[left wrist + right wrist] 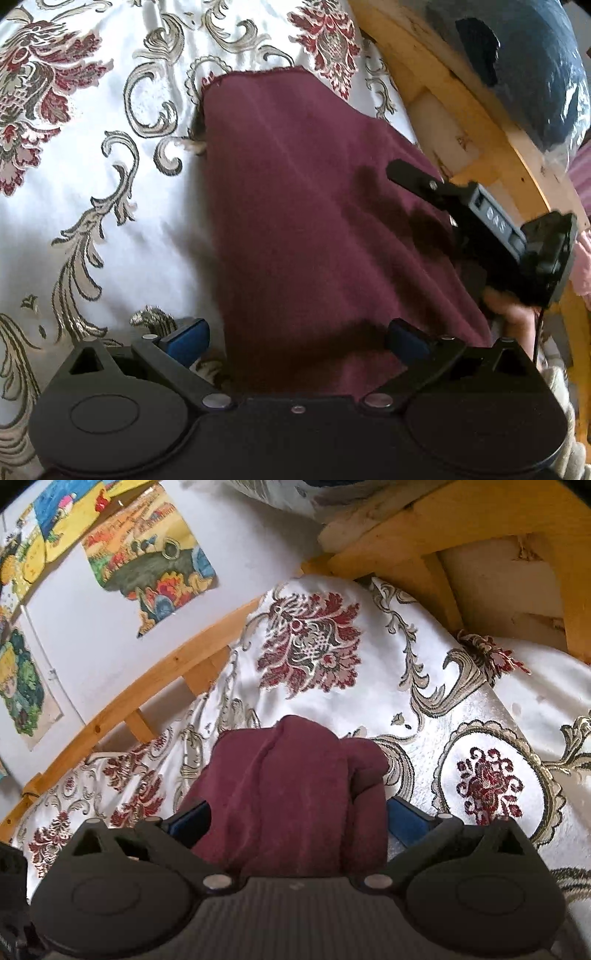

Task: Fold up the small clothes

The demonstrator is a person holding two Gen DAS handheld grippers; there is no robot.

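Nearest in the left wrist view, the left gripper (pixel 297 338) holds its blue-padded fingers (pixel 188 338) spread wide; the dark maroon knitted cloth (pixel 314 206) lies between them and runs under the body, with neither pad pressed onto it. Nearest in the right wrist view, the right gripper (pixel 297 821) also has its fingers apart, and a bunched, folded hump of the maroon cloth (pixel 291 794) fills the gap between them; whether the pads pinch it I cannot tell.

The cloth rests on a white satin bedspread with red and gold floral embroidery (pixel 92 177), its frayed far edge lying flat on the fabric. The right gripper (pixel 484 218) shows side-on at the cloth's right border. Beyond stands a yellow wooden bed frame (pixel 476 122) and a dark blue bundle in clear plastic (pixel 535 66). In the right wrist view, colourful paper drawings (pixel 147 561) hang on a white wall (pixel 96 627) behind a wooden rail (pixel 155 679).
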